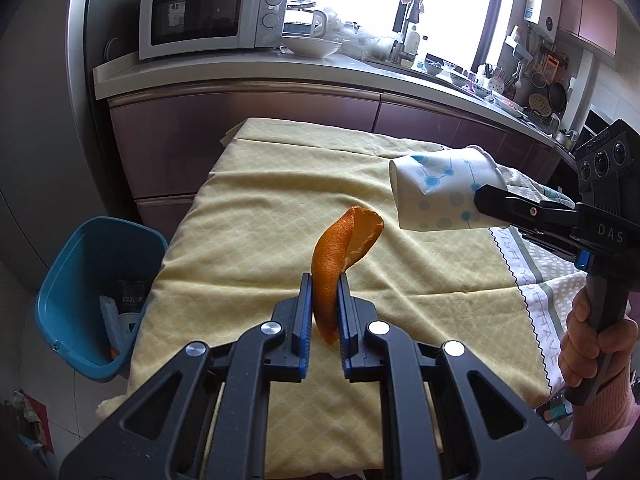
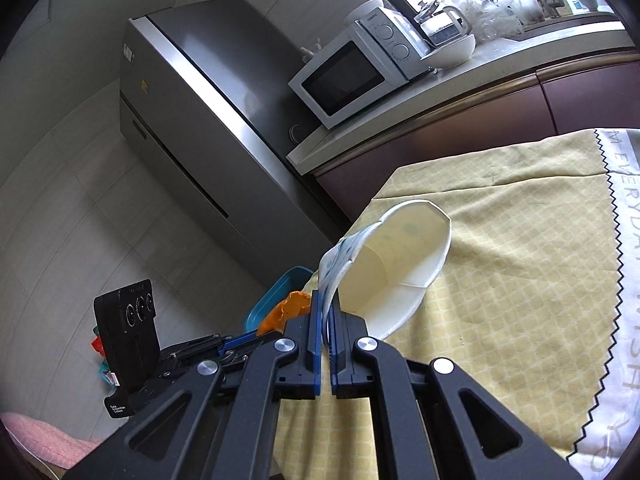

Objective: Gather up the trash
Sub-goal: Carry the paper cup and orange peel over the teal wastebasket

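Kitchen, cloth-covered bench (image 1: 248, 216), blue bin (image 1: 100, 280) on floor off its left edge. Right hand-held gripper (image 2: 327, 312) clamped on crushed paper cup (image 1: 436, 192): light, flimsy, pinched by wall. Left hand-held gripper (image 1: 325, 300) clamped on orange peel (image 1: 340, 248): light, limp, gripped low.

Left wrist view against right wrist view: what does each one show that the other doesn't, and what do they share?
Only the left wrist view shows the inside of the blue bin, the sink tap and the hand holding the right gripper. Only the right wrist view shows the fridge and the cup's inside. Both show the orange peel pinched in the left gripper, the paper cup, the microwave and the yellow cloth.
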Tool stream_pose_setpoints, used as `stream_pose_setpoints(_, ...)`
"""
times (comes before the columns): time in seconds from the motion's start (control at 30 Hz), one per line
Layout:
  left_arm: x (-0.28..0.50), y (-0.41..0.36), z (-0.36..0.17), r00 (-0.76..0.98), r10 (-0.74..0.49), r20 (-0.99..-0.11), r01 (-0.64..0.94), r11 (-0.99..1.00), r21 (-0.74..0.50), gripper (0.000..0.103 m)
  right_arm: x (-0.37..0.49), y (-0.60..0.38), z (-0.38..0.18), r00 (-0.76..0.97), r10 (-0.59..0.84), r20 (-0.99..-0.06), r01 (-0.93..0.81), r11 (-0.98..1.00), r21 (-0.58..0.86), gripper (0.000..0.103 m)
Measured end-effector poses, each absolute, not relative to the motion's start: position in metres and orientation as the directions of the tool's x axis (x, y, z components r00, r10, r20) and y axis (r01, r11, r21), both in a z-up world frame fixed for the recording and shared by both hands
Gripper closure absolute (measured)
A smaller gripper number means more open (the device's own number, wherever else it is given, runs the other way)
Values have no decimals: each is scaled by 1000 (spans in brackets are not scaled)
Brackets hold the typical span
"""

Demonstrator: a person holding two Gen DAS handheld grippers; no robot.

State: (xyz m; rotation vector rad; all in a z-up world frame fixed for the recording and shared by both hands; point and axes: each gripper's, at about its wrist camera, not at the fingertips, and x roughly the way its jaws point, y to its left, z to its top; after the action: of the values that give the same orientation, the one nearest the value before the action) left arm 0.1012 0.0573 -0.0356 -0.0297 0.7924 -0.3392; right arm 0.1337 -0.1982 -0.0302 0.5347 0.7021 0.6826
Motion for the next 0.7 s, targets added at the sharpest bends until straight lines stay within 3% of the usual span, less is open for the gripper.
stream_pose_setpoints(0.7, 78, 116, -31, 696, -251, -673, 196, 968, -158, 91, 136, -147, -31, 498, 762, -414, -432, 632, 644, 101)
